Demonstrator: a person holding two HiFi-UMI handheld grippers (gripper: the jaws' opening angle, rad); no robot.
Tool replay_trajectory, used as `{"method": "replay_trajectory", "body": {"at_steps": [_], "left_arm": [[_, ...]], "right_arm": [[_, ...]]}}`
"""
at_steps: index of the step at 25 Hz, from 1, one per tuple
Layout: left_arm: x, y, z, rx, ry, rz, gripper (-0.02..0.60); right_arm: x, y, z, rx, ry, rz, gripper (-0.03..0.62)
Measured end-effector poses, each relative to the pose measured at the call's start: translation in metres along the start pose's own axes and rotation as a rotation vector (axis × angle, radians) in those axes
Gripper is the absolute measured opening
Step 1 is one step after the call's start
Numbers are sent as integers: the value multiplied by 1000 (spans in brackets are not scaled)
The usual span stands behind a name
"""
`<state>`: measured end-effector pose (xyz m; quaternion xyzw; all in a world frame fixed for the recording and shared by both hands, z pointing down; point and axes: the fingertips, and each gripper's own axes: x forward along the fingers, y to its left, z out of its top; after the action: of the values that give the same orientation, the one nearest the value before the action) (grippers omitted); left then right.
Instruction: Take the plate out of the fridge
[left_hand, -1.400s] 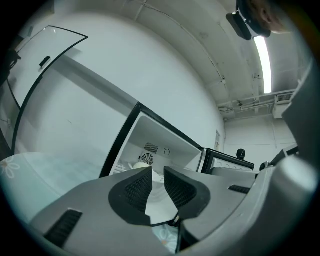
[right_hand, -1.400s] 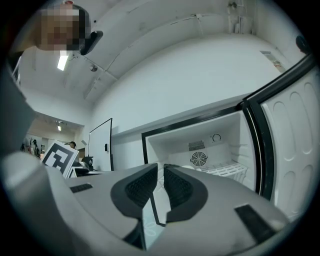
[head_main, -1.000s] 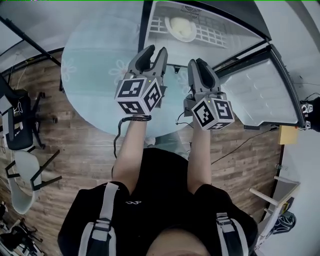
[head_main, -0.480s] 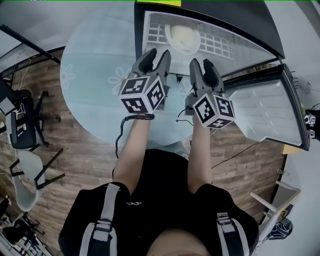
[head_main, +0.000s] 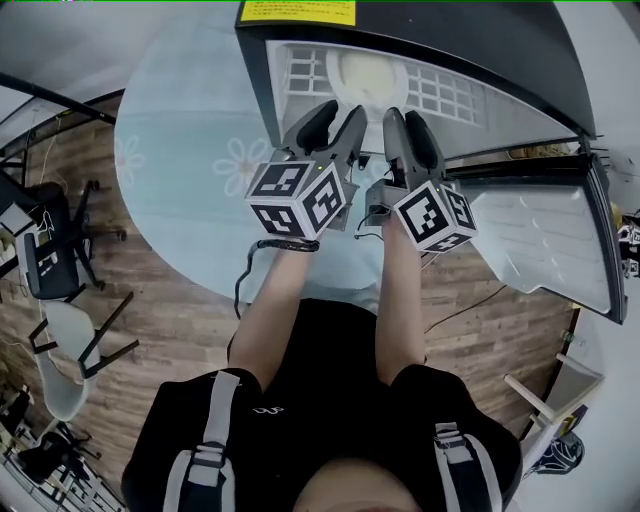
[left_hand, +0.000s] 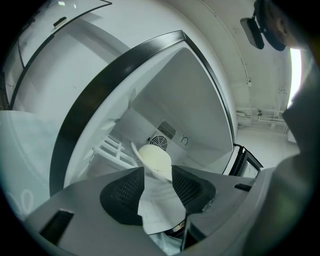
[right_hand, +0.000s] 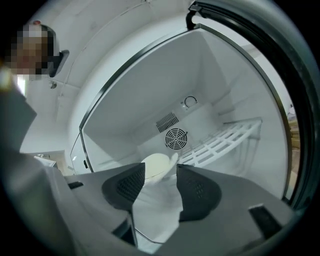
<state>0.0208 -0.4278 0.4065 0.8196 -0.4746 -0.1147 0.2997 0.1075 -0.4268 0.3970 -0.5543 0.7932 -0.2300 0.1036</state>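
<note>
Left claw (head_main: 337, 112), right claw (head_main: 403, 118) opening, empty | yellow label (head_main: 298, 11) illegible

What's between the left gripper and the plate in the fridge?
The left gripper, jaws opening and empty, faces the plate. Only bare white fridge floor lies between, as the left gripper view shows.
</note>
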Motion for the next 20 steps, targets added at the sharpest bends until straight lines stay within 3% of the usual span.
{"method": "replay_trajectory", "body": {"at_steps": [6, 20], "left_arm": [[4, 2, 4, -130, -37, -52, 169], [11, -8, -6, -62, 28, -34, 141]], "right_arm": [[11, 5, -3, 169, -1, 67, 192], [12, 5, -9, 254, 20, 96, 127]]}}
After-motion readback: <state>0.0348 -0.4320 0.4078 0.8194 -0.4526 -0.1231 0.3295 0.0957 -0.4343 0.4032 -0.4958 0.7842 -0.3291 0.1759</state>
